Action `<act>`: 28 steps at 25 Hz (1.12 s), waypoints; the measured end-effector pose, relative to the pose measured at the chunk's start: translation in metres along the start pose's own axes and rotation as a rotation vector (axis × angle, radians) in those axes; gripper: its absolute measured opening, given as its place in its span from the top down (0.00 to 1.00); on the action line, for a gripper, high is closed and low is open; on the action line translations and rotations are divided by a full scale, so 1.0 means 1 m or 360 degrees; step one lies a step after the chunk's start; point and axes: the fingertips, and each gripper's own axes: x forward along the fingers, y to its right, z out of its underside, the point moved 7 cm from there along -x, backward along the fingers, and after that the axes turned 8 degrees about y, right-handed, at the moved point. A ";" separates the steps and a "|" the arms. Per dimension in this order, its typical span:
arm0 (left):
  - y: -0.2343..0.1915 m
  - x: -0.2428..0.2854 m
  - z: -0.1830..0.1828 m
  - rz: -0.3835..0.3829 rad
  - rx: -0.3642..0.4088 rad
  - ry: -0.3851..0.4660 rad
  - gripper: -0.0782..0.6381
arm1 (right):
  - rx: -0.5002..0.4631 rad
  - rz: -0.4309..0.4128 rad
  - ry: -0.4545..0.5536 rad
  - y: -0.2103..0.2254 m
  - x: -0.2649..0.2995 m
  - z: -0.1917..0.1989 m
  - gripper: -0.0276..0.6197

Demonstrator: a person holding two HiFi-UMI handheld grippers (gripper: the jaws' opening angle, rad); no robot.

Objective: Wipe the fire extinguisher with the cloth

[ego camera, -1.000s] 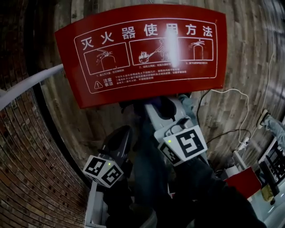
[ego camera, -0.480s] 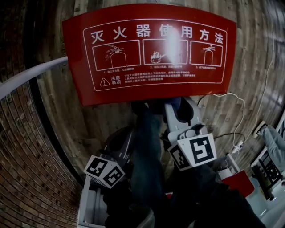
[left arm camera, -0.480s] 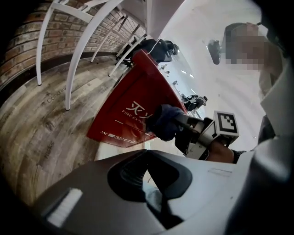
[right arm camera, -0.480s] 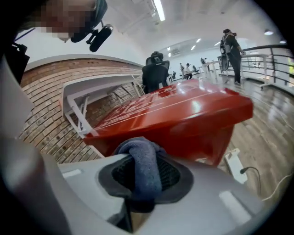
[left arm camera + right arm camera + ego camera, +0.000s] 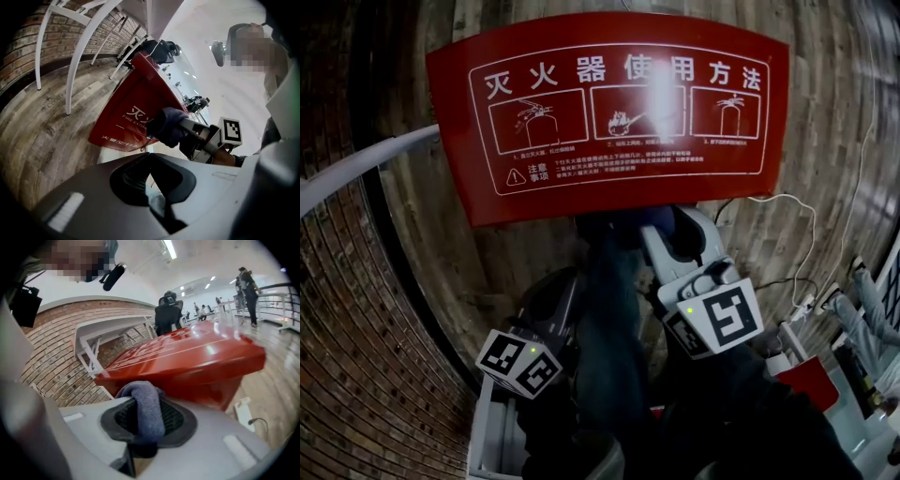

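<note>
Wood-plank floor point(image 5: 825, 141) meets a brick wall point(image 5: 356, 375) on the left, where a white tubular rail point(image 5: 366, 164) crosses the head view. On that floor stands the red fire extinguisher box point(image 5: 619, 112). Its glossy lid fills the upper head view and carries white characters, three framed pictograms and a warning triangle. A bright glare streak lies on the middle pictogram. The left gripper view shows the box's front face, with white lettering.

The right gripper point(image 5: 664, 225) reaches in below the lid's near edge, and its fingers are clamped on a bunched dark blue-grey cloth point(image 5: 145, 413). From the left gripper view, the cloth sits at the box's front face beside the lettering; actual contact cannot be told. The left gripper point(image 5: 152, 176) hangs lower, short of the box, with its fingers drawn together at the tips and nothing between them.

Against a second ago, the right gripper's marker cube point(image 5: 712, 317) sits further right in the head view and looks less tilted, and the cloth is gripped as before. The left gripper's marker cube point(image 5: 517, 361) is almost where it was.
</note>
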 end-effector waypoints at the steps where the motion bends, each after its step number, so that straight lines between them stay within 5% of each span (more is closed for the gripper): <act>1: 0.000 0.000 0.000 0.0000 -0.0003 0.0002 0.89 | 0.0003 0.0094 -0.0011 0.017 -0.013 -0.003 0.82; 6: 0.001 -0.001 0.007 0.0005 -0.0024 -0.0009 0.89 | -0.0041 0.0480 -0.0020 0.078 -0.067 -0.019 0.82; 12: 0.007 0.002 0.004 0.0023 -0.0013 -0.0022 0.89 | -0.0427 0.0483 0.0164 0.061 -0.088 -0.066 0.82; 16: 0.009 0.004 0.001 0.0019 0.0007 -0.0026 0.89 | -0.0922 0.0459 0.0095 0.055 -0.061 -0.101 0.82; 23: 0.016 0.003 0.006 0.0043 -0.0001 -0.0014 0.89 | -0.1902 0.0254 -0.0628 0.019 0.009 -0.108 0.82; 28: 0.020 -0.003 0.003 0.0012 -0.0038 0.0020 0.89 | -0.2047 -0.0297 -0.0585 -0.061 0.047 -0.089 0.82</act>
